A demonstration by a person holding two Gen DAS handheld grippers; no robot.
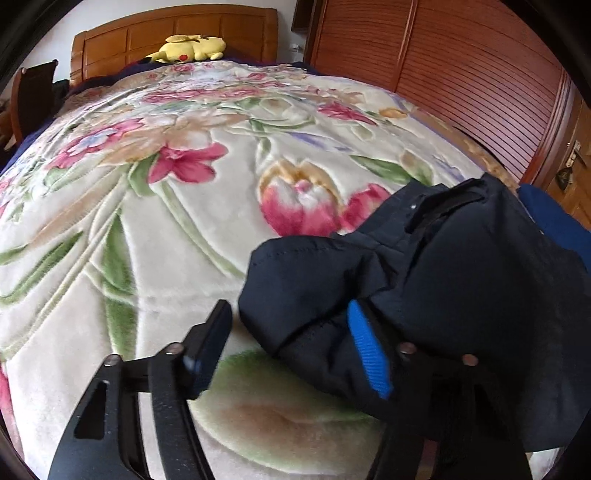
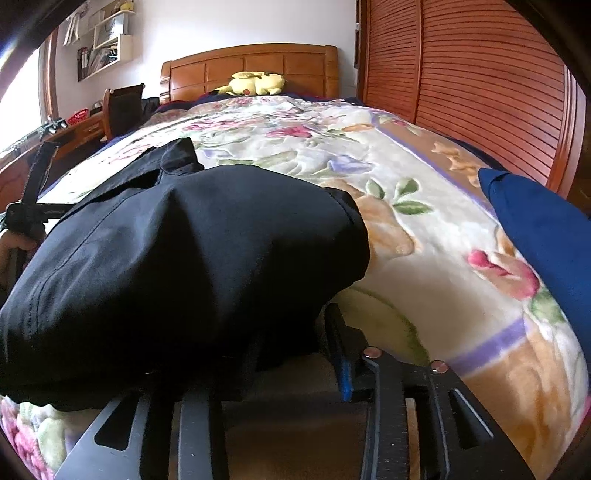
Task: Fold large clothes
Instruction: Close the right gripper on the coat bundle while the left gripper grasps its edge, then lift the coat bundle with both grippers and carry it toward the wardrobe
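Note:
A dark navy, almost black garment [image 1: 461, 280] lies bunched on the floral blanket [image 1: 177, 229] of the bed. My left gripper [image 1: 291, 343] is open, with the garment's near fold between and over its fingers; the right finger with a blue pad [image 1: 369, 354] is partly under cloth. In the right wrist view the garment [image 2: 192, 258] fills the left and middle and drapes over my right gripper [image 2: 280, 350], whose jaws stand wide apart; its left finger is hidden by cloth, its right finger [image 2: 343, 354] shows. The left gripper's tool [image 2: 33, 192] shows at far left.
A yellow plush toy [image 1: 192, 48] lies by the wooden headboard [image 1: 177, 33]. Slatted wooden wardrobe doors [image 1: 461, 74] run along the right side. A blue cloth [image 2: 543, 236] lies at the bed's right edge. A chair [image 2: 123, 107] and desk stand left of the bed.

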